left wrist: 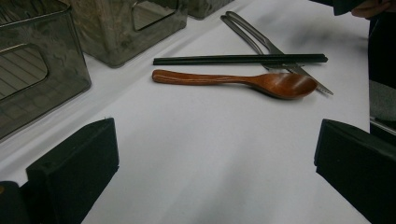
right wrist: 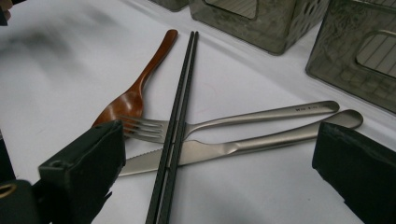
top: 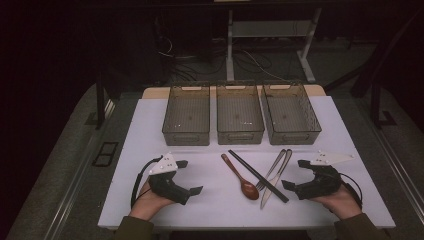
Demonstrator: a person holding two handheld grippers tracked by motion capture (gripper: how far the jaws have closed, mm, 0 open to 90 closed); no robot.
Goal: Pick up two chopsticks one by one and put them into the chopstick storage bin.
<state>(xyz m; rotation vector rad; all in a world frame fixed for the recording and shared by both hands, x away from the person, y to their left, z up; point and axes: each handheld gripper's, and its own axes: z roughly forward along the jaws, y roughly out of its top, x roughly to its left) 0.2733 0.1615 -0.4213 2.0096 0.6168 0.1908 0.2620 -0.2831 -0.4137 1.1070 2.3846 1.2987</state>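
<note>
Lying crossed – black chopsticks point(right wrist: 175, 126) over steel fork point(right wrist: 196, 126), knife point(right wrist: 219, 149); both jaw pairs wide, empty.

The white table point(top: 150, 200) stands on grey carpeted floor point(top: 65, 170) in a dim room. Beyond its far edge, a pale desk frame point(top: 270, 30) stands over loose cables point(top: 200, 60) on the floor. The surrounding background is dark.

black chopsticks point(top: 258, 176) lie across steel fork point(top: 273, 170) and knife point(top: 276, 179), beside wooden spoon point(top: 240, 176).
</note>
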